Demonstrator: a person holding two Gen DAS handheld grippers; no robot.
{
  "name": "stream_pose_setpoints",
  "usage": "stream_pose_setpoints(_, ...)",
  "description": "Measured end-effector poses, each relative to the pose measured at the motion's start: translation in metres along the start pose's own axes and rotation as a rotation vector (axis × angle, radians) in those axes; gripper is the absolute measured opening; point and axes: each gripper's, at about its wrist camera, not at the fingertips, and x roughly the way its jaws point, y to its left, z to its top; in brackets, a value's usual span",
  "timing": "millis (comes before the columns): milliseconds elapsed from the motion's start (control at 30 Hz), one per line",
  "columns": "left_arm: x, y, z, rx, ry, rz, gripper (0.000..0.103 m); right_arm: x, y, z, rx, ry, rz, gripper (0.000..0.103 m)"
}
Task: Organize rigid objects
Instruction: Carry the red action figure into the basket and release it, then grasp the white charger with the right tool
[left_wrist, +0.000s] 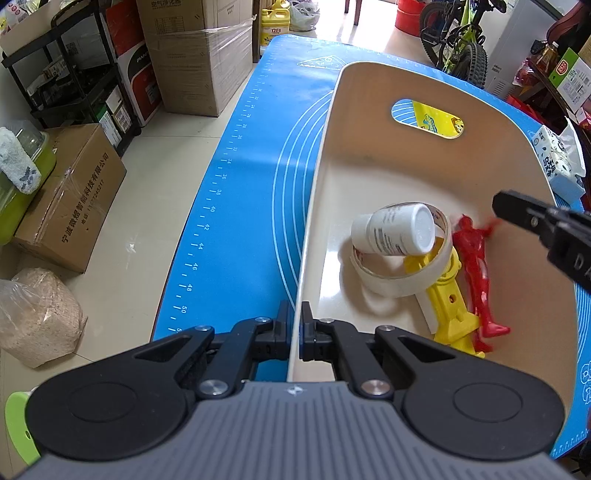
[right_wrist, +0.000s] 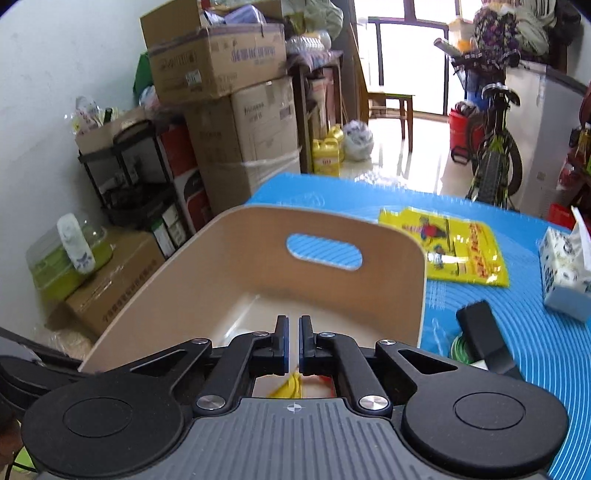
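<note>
A cream bin (left_wrist: 325, 155) sits on a blue mat (left_wrist: 236, 177) with white lines; inside are a white bottle (left_wrist: 395, 230), a red figure (left_wrist: 476, 258) and a yellow toy (left_wrist: 450, 306).

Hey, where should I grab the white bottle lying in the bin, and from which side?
Grip the white bottle across its cylindrical body, coming from above. It lies tilted on the tape roll, cap end raised, so both sides are exposed.
</note>
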Motion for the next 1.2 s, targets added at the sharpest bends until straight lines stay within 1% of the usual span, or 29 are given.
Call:
stream_pose_setpoints(133, 0.0, 0.0, 0.0, -0.001, 0.0, -0.001, 0.005, -0.009, -0.015, -0.001, 0.024, -0.026, -0.029, 0.016)
stream_pose_setpoints(267, 0.0, 0.0, 0.0, -0.001, 0.0, 0.0, 0.005, -0.023, -0.039, 0.003, 0.077, -0.069, -0.056, 0.016)
stream_pose_setpoints(400, 0.0, -0.001, 0.0, 0.0, 0.001, 0.001, 0.005, -0.038, -0.071, 0.007, 0.109, -0.106, -0.13, 0.017)
stream_pose_setpoints(500, 0.0, -0.001, 0.0, -0.001, 0.001, 0.0, 0.005, -0.04, -0.095, 0.004, 0.15, -0.101, -0.172, 0.019)
stream_pose_setpoints(600, 0.0, -0.001, 0.0, 0.0, 0.001, 0.0, 0.005, -0.037, -0.119, -0.003, 0.198, -0.079, -0.177, 0.02)
stream_pose_setpoints(700, 0.0, -0.001, 0.0, 0.0, 0.001, 0.001, 0.005, -0.029, -0.132, -0.011, 0.202, -0.047, -0.197, 0.021)
stream_pose_setpoints(867, 0.0, -0.001, 0.0, 0.0, 0.001, 0.003, 0.005, -0.008, -0.14, -0.03, 0.198, 0.021, -0.216, 0.03)
stream_pose_setpoints(900, 0.0, -0.002, 0.0, 0.001, 0.001, 0.003, 0.005, -0.005, -0.141, -0.033, 0.197, 0.029, -0.221, 0.038)
stream_pose_setpoints(933, 0.0, -0.001, 0.0, 0.001, 0.001, 0.003, 0.005, -0.002, -0.142, -0.036, 0.195, 0.037, -0.224, 0.042)
stream_pose_setpoints(1000, 0.0, -0.002, 0.0, 0.001, 0.0, 0.003, 0.005, 0.004, -0.144, -0.041, 0.187, 0.053, -0.229, 0.047)
stream_pose_setpoints(1100, 0.001, -0.002, 0.0, 0.001, 0.001, 0.004, 0.005, 0.012, -0.146, -0.046, 0.161, 0.078, -0.241, 0.048)
stream_pose_setpoints(1200, 0.001, -0.002, 0.0, 0.001, 0.001, 0.004, 0.005, 0.017, -0.146, -0.05, 0.134, 0.09, -0.243, 0.055)
